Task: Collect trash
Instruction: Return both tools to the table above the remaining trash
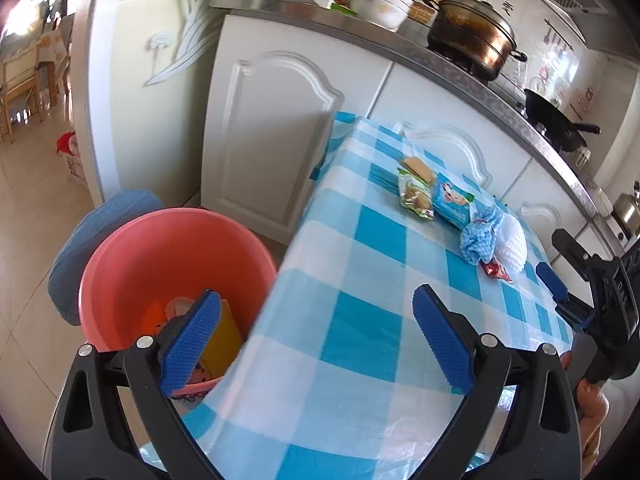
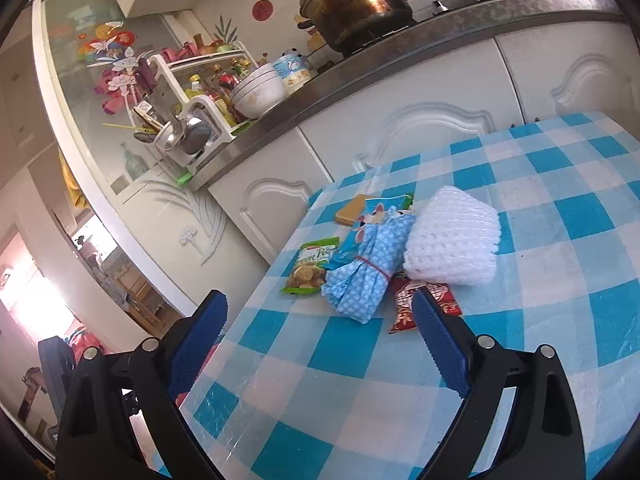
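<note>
From the left wrist view, the left hand-held gripper (image 1: pixel 316 336) stands wide with nothing between its blue pads, straddling the corner of the surface (image 1: pixel 360 344) with its blue checked cloth. Below and to the left of that corner sits a pink bucket (image 1: pixel 120 264) on the floor, already holding a few scraps, one yellow and one orange. On the far part of the cloth lies a small heap of trash: a green snack packet (image 1: pixel 416 196), a blue packet (image 1: pixel 454 202), a blue dotted bundle (image 1: pixel 478 240), a white foam net (image 1: pixel 512 246) and a red wrapper (image 1: pixel 498 270). The right hand-held gripper (image 1: pixel 558 276) shows at the right edge, near the heap.

From the right wrist view, the right hand-held gripper (image 2: pixel 320 344) is also wide and empty, aimed at the heap; its right pad lies over the red wrapper (image 2: pixel 404 304) in the picture, though contact cannot be told. The blue dotted bundle (image 2: pixel 368 268) and foam net (image 2: pixel 452 236) lie just beyond.

The step in hand looks like reaching for the next piece. The next move calls for lowering the right pads around one item, likely the wrapper or bundle, closing, then carrying it to the bucket.
</note>
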Tool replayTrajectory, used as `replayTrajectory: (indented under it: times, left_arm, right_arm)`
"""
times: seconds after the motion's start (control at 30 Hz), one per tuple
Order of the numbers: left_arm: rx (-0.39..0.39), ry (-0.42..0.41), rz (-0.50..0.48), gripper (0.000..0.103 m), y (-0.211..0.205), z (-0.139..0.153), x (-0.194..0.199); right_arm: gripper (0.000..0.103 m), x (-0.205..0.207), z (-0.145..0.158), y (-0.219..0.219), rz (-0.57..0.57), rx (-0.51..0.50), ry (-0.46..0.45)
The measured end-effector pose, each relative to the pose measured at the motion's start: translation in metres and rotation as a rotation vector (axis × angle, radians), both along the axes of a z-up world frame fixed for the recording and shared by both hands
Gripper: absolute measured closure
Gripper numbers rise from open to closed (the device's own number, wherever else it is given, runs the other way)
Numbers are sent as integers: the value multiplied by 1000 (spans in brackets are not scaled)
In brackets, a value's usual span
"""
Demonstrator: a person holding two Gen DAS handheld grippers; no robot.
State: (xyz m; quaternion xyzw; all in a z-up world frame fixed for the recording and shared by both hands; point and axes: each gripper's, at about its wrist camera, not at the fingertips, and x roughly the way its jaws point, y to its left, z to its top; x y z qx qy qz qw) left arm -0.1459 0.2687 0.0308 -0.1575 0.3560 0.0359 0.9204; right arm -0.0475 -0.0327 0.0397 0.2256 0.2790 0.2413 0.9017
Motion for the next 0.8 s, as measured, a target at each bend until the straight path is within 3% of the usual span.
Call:
replayTrajectory:
  times: [0.47,0.63,0.8]
  left_arm:
    - [47,3,-91,6,-55,8,28]
    - [0,-31,-91,6,-67,28,63]
    - [-50,-61,-60,6,-85,44,128]
  right_arm:
    - [11,20,-16,-69,-98,120,86]
    - [11,26,-22,-89,-122,163,106]
    - [11,31,-25,-103,-137,189,120]
